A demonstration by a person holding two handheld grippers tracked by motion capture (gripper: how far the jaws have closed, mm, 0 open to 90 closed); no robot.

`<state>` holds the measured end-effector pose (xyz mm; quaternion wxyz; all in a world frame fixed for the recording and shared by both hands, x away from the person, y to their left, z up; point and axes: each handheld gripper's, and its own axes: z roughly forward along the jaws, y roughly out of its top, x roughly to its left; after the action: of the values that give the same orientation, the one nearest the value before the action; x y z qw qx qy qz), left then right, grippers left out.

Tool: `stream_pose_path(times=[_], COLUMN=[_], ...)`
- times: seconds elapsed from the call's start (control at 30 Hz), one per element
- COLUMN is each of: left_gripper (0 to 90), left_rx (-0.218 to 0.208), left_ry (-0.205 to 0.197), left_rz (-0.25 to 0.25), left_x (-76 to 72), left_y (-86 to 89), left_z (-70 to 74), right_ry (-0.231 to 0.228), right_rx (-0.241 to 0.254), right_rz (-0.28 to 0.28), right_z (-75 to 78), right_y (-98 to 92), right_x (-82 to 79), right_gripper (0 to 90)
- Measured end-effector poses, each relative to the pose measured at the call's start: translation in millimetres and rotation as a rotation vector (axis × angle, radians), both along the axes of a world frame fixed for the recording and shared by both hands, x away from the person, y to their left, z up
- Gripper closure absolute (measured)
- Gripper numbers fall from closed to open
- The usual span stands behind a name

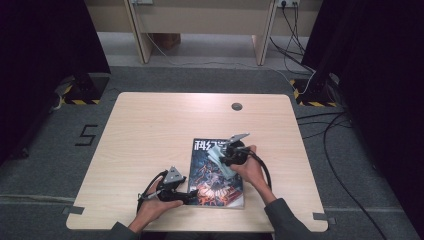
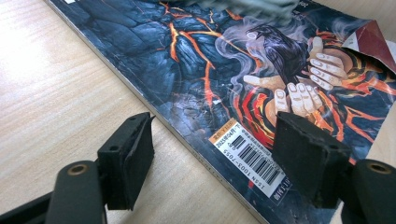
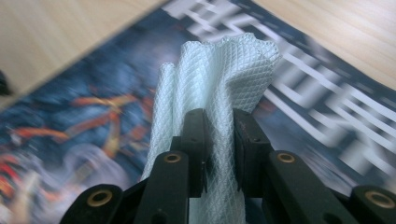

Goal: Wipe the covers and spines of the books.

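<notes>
While the high view sets the magazine (image 1: 216,174) at lower centre of the frame, flat on the desk (image 1: 150,130), it leaves the jaws too small to judge. Its dark cover carries white lettering at the top, and a pale cloth (image 1: 220,159) lies over its upper right part under the right hand-held gripper (image 1: 226,161).

Seen from the right gripper view, that hand-held gripper (image 3: 219,140) has its jaws nearly closed, pinching a fold of white mesh cloth (image 3: 215,84) that rises to the upper centre of the frame; the magazine (image 3: 70,93) behind is blurred.

Closer detail comes from the left gripper view: the left hand-held gripper (image 2: 212,156) stands wide open and grips nothing, one jaw over bare desk (image 2: 56,93), the other over the cover (image 2: 196,70). A barcode label (image 2: 252,158) sits between them at lower centre, and a cover corner curls up at upper right. In the high view this hand-held gripper (image 1: 192,196) sits at the magazine's lower left corner.
</notes>
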<state>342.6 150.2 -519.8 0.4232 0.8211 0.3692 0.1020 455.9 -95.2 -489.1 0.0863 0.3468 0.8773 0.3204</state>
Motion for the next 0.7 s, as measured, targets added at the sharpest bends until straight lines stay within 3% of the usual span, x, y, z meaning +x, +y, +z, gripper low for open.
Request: stream_pose_path(times=[0.03,0.07,0.13,0.3,0.5,0.67,0.7], left_gripper=[28.3,28.3,28.3,28.3,28.3,28.2,28.2], left_rx=[0.000,0.000,0.001,0.001,-0.001,-0.002,-0.002], left_ry=[0.000,0.000,-0.001,-0.001,-0.001,0.000,0.000], left_rz=[-0.001,-0.001,-0.001,-0.002,0.001,0.002,0.002], left_x=[0.0,0.0,0.0,0.0,-0.2,-0.4,-0.4], left_y=[0.1,0.1,0.1,0.3,0.1,-0.1,-0.1], left_z=[0.0,0.0,-0.1,0.0,-0.1,-0.1,-0.1], right_ry=[-0.003,-0.003,0.000,-0.015,0.012,0.016,0.016], right_rx=[0.006,0.006,0.007,-0.009,0.030,0.023,0.023], right_rz=[0.032,0.032,0.083,0.137,0.130,0.080,0.080], right_z=[-0.9,-0.9,-1.4,-1.2,-3.2,-1.9,-1.9], right_y=[19.9,19.9,45.5,66.6,57.2,21.4,21.4], right_x=[-2.9,-2.9,-7.5,-13.5,-12.3,-9.9,-9.9], right_gripper=[77.0,77.0,77.0,77.0,76.3,76.3,76.3])
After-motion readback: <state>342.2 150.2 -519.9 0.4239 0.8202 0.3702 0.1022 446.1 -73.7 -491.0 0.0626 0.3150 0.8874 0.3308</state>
